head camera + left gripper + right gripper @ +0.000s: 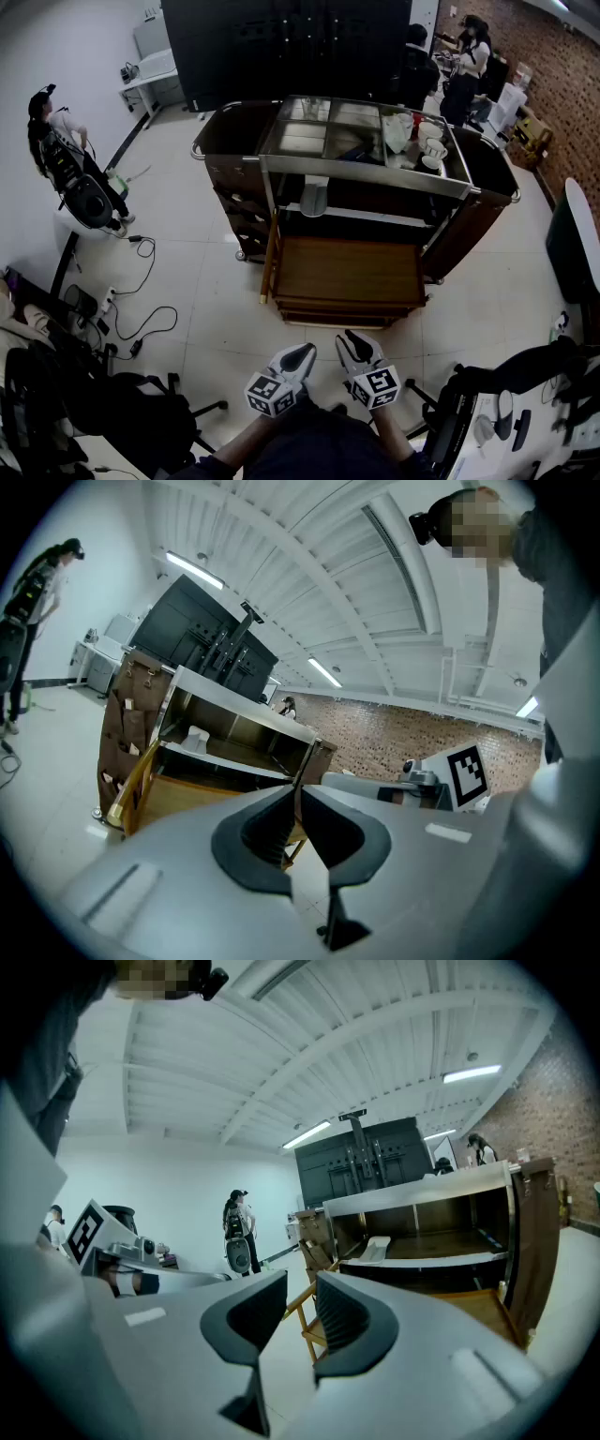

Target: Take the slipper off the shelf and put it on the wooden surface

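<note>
Wooden surface [349, 272] projects from cart [234, 141] over tiled floor [187, 244]; slipper [314, 199] — seemingly white — lies on shelf [375, 215] above. Left gripper [307, 351] jaws together, right gripper [350, 336] jaws slightly apart — both empty.

We look along the right gripper [300, 1297]: its jaws stand a little apart with nothing between them, only pale floor [287, 1363] showing through the gap. Beyond them stands the cart [525, 1232]. A white slipper [377, 1249] lies on its shelf [441, 1260], toward the left end. Below the shelf the wooden surface [480, 1309] juts out. A person [238, 1232] stands farther off, at the left.
</note>
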Tool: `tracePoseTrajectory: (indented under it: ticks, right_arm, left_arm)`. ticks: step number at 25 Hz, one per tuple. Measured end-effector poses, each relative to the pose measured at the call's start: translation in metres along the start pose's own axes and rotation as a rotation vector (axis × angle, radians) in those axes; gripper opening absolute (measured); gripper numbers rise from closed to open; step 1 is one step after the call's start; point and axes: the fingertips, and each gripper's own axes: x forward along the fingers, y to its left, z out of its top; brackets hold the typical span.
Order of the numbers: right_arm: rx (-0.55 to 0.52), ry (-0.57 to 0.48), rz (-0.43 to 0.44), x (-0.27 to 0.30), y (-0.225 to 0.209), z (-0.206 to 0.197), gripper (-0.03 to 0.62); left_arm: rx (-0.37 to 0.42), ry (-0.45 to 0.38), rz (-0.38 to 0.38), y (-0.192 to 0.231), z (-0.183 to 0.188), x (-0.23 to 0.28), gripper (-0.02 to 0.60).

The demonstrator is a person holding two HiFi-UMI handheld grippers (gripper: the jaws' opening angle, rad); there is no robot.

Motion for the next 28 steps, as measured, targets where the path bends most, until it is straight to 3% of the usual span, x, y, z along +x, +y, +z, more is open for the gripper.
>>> tracePoseTrajectory:
  ticks: [6, 13, 22, 28]
  right_arm:
    - [-0.028, 0.028, -0.007, 0.083, -0.023, 0.007, 0.114]
    - [-0.080, 0.059, 0.035, 0.166, -0.050, 0.025, 0.114]
    - [-0.079, 0.103, 0.019, 0.295, -0.151, 0.036, 0.114]
    - [-0.099, 0.151, 0.016, 0.388, -0.217, 0.036, 0.114]
  left_arm:
    - [0.046, -0.026, 0.014, 0.065, 0.034, 0.015, 0.093]
    - [0.031, -0.072, 0.152, 0.131, 0.068, 0.017, 0.104]
    - [-0.009, -0.091, 0.224, 0.196, 0.097, 0.059, 0.106]
    - [-0.016, -0.073, 0.306, 0.253, 0.128, 0.118, 0.106]
